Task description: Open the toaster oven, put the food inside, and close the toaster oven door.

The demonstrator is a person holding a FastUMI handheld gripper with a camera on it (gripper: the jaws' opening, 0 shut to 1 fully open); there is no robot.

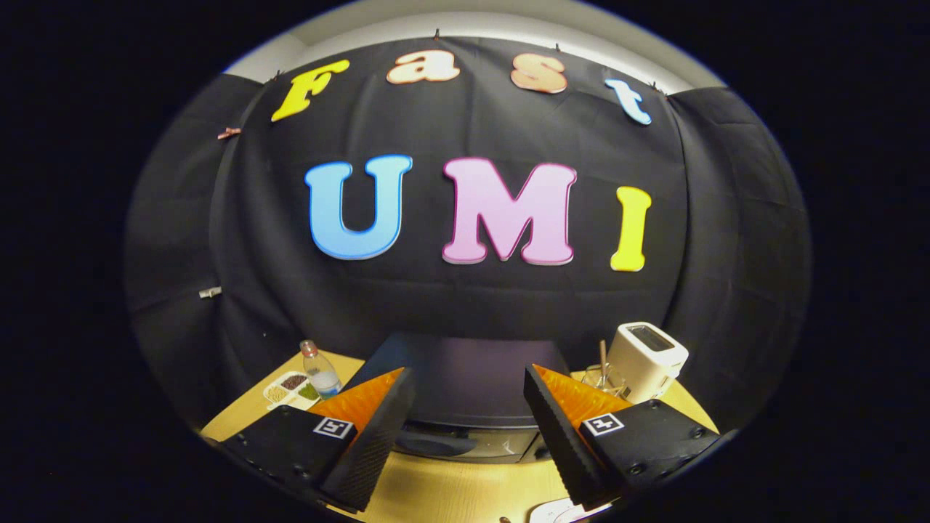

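In the gripper view, the gripper hangs above a wooden table with its fingers spread wide and nothing between them. Just ahead of them, seen through the gap, stands the oven, a dark box viewed from above; its door looks shut, though the front is mostly hidden below the top edge. Beyond the left finger lie a sectioned tray and a bottle. Beyond the right finger stand a white toaster and a glass holding a stick. A white plate edge shows near the right finger's base; whether it carries the food cannot be told.

The task appears to be at its start: the opening step is in hand. The next move likely calls for lowering the open fingers to the door's handle and pulling it down.
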